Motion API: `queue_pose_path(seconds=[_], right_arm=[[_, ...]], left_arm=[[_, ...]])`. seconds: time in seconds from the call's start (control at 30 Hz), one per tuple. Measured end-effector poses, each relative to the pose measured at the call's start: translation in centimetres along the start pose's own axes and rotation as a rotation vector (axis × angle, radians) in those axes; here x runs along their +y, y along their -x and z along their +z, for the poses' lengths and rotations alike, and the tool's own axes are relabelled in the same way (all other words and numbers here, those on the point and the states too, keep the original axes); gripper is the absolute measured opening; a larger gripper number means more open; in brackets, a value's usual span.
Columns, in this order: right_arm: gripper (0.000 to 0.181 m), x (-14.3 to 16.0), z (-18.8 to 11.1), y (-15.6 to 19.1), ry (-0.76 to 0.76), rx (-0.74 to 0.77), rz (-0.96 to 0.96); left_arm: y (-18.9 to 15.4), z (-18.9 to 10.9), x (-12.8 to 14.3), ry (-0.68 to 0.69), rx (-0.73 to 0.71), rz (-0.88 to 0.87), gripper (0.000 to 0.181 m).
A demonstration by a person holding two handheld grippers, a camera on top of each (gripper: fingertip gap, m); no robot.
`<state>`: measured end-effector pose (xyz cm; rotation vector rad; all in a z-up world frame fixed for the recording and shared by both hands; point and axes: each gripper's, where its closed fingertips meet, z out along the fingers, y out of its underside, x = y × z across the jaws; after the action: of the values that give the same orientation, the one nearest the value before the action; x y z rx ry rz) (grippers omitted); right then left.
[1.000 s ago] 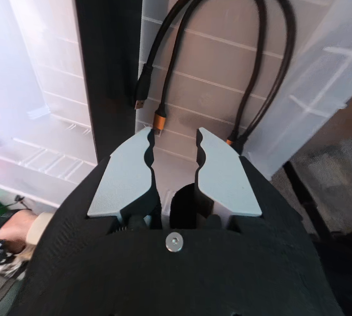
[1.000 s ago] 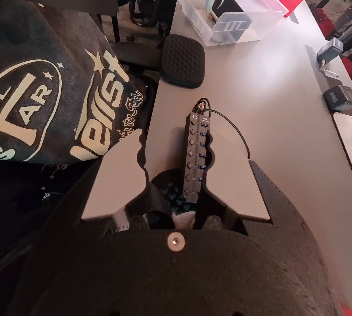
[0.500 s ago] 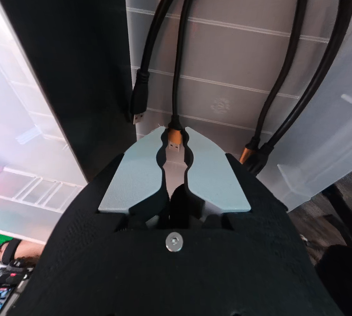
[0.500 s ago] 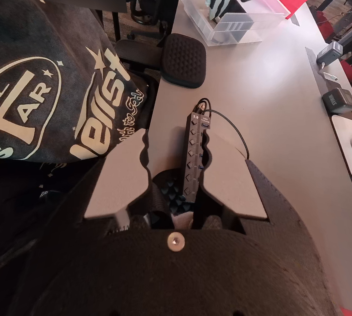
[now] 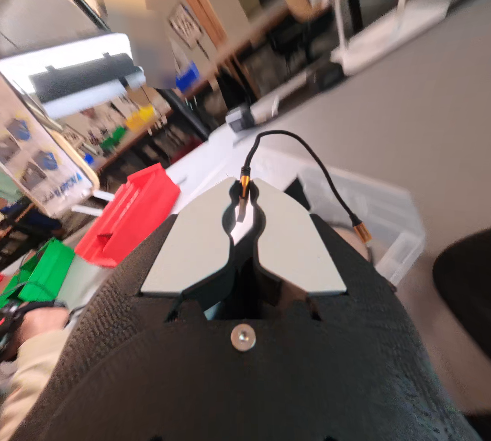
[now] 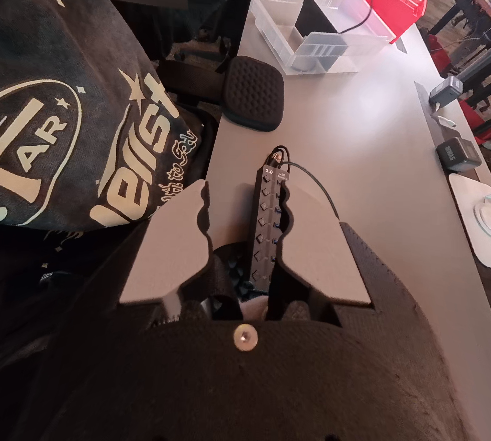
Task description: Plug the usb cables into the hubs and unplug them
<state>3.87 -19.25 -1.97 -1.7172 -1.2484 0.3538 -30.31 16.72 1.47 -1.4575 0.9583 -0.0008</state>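
Cable point(image 5: 313, 152), gripped by its orange plug in the closed left gripper point(image 5: 244, 196), has left the bin point(image 5: 385, 205) at four o'clock; hub point(image 6: 267, 226) next, between the open right gripper point(image 6: 245, 186).

Glossy orange metal plug point(image 5: 244, 184), translucent plastic bin point(image 6: 276, 38), matt table point(image 6: 358, 136)

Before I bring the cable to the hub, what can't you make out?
- Left wrist view: background shelves are motion-blurred.
- Right wrist view: the right gripper's finger covers most of the hub's ports.
- Left gripper hides how firmly it holds the plug.
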Motion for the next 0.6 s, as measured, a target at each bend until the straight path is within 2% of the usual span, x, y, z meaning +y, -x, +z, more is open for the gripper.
queue_pose_path(seconds=[0.13, 0.23, 0.4, 0.47, 0.53, 0.6], right_arm=[[0.051, -1.2, 0.3, -0.2, -0.059, 0.019, -0.025], [0.051, -3.0, 0.6, -0.3, -0.126, 0.046, -0.056], [0.051, -5.8, 1.6, -0.1, -0.214, 0.093, -0.094], [0.050, -6.9, 1.9, -0.8, -0.263, 0.149, -0.097], [0.049, -8.3, 2.0, -1.9, -0.366, 0.219, -0.085], [0.044, -9.5, 2.0, -3.5, -0.494, 0.295, -0.007]], left_arm=[[-1.1, -2.5, -7.1, -0.409, 0.009, -0.171, 0.007], [-3.2, -4.3, -11.9, -0.688, 0.143, -0.356, 0.006], [-9.2, -6.1, -17.8, -1.042, 0.535, -0.727, 0.006], [-12.2, -7.0, -20.0, -1.167, 0.803, -0.898, 0.006], [-15.1, -7.6, -21.1, -1.254, 1.071, -1.136, 0.007], [-18.4, -7.0, -21.4, -1.250, 1.294, -1.394, 0.007]])
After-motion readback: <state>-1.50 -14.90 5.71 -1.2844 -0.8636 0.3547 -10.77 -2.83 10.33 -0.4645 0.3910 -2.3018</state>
